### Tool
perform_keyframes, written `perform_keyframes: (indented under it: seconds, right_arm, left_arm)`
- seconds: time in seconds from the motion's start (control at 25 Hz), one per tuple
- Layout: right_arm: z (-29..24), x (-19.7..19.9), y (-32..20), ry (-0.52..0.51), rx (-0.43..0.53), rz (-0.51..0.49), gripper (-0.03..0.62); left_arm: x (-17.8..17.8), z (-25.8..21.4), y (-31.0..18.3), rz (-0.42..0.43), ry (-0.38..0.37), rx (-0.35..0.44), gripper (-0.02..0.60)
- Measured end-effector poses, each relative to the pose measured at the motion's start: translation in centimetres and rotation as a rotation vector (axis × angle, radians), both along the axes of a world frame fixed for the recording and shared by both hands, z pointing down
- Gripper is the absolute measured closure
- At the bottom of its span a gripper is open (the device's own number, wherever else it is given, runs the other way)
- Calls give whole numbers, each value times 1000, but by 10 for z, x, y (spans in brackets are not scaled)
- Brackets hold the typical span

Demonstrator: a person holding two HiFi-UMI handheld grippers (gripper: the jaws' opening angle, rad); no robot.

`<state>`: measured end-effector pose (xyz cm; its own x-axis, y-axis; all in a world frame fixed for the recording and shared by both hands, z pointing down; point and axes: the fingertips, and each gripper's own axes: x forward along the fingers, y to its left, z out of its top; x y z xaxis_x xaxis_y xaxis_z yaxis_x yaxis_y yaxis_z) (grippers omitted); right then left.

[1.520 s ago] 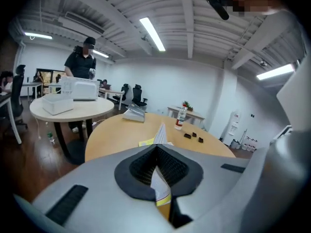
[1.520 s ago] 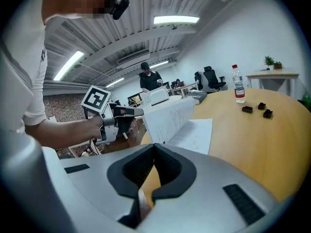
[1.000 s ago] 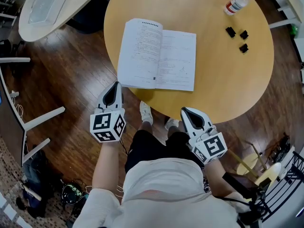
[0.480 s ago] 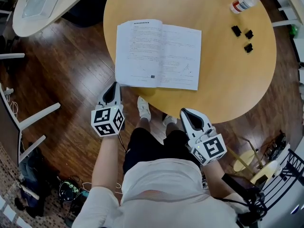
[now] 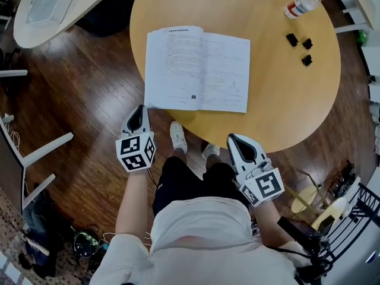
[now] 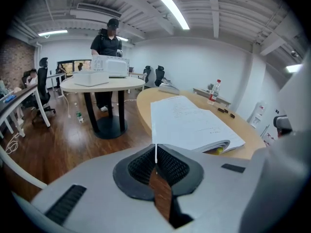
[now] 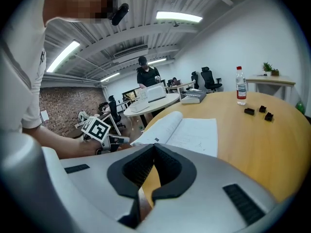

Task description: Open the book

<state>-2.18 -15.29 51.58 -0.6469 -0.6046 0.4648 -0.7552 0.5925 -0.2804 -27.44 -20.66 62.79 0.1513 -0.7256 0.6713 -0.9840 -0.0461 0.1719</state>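
Observation:
The book [image 5: 196, 70] lies open flat on the round wooden table [image 5: 285, 100], near its front left edge, with white printed pages up. My left gripper [image 5: 138, 109] hangs over the floor just short of the book's near left corner. Its jaws are almost together and opening, with a hairline slit and nothing between them. In the left gripper view the book [image 6: 194, 123] lies just beyond the left gripper [image 6: 156, 149]. My right gripper [image 5: 233, 139] is shut and empty, below the table's near edge. From the right gripper [image 7: 154, 147] the book [image 7: 189, 132] shows ahead.
A plastic bottle [image 5: 301, 5] lies at the table's far right, with three small black pieces [image 5: 303, 43] near it. A second pale table [image 5: 53, 8] stands at the upper left, and a person [image 6: 109, 38] stands behind it. White chair legs [image 5: 47, 147] cross the floor on the left.
My left gripper has sunk a little beside the table's edge. The book stays open and flat. My right gripper has kept still.

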Motion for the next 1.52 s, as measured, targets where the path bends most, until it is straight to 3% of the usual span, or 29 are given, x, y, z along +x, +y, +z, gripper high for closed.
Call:
perform_keyframes:
  seconds: [0.12, 0.36, 0.56, 0.76, 1.16, 1.52]
  right_arm:
    - [-13, -5, -3, 2, 32, 27, 589]
    - [-57, -16, -13, -13, 126, 93, 591]
    - [-91, -14, -12, -19, 202, 104, 591]
    - [-125, -1, -4, -74, 266, 127, 589]
    - [-178, 62, 29, -133, 394, 87, 591]
    - [-197, 106, 69, -145, 434, 37, 591]
  left_arm:
    - [-12, -30, 0, -3, 7, 60, 565]
    - [-4, -123, -12, 115, 37, 242, 571]
    - [22, -189, -13, 206, 67, 364, 571]
    - [57, -243, 5, 278, 70, 428, 571]
    - [124, -310, 71, 234, 108, 545, 571]
    - [159, -325, 133, 184, 67, 566, 571]
